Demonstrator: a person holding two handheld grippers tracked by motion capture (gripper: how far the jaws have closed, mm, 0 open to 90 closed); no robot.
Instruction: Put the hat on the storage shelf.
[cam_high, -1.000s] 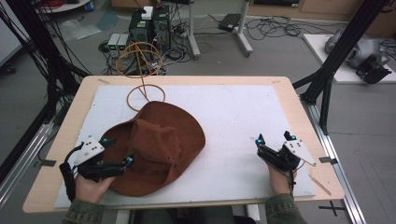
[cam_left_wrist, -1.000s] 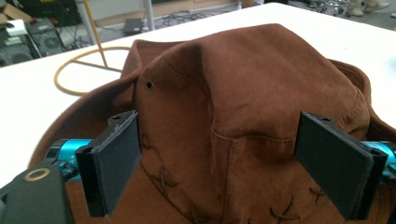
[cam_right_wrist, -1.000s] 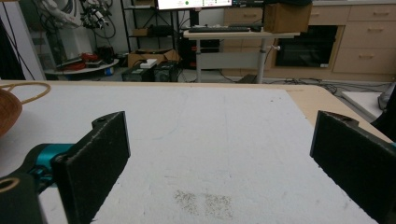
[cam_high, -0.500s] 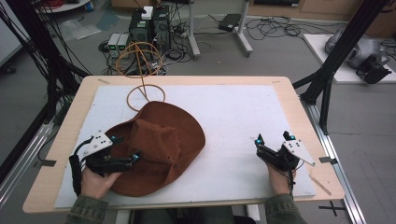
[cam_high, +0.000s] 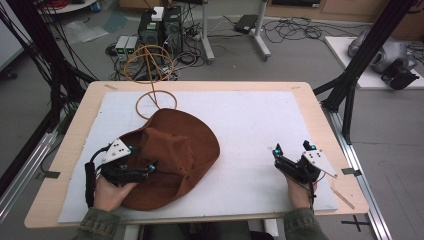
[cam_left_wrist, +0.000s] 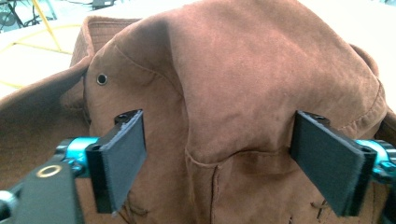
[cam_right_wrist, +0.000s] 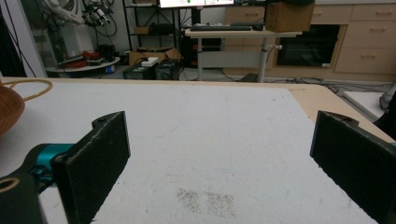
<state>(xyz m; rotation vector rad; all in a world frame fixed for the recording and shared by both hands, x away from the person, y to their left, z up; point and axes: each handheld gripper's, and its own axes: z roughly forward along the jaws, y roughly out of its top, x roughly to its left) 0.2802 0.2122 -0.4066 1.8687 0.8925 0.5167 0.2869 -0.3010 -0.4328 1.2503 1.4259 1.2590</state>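
A light wooden table (cam_high: 320, 107) carries a white foam mat (cam_high: 260, 130). On the mat's left half lies a brown suede wide-brimmed hat (cam_high: 175, 150), crown up. Its long axis runs diagonally, from the near-left edge of the mat toward the far right, and the dented crown rises left of its middle. A tan cord (cam_high: 150, 95) loops from the hat's far edge out over the table's far edge.

The left gripper (cam_high: 142, 160) sits over the hat's near-left brim, pointing right at the crown. Its jaws stand spread on either side of the crown (cam_left_wrist: 219, 107), have just been closing slightly, and do not yet press it.

The right gripper (cam_high: 291, 152) rests on the mat well right of the hat, with its jaws wide apart over bare mat.
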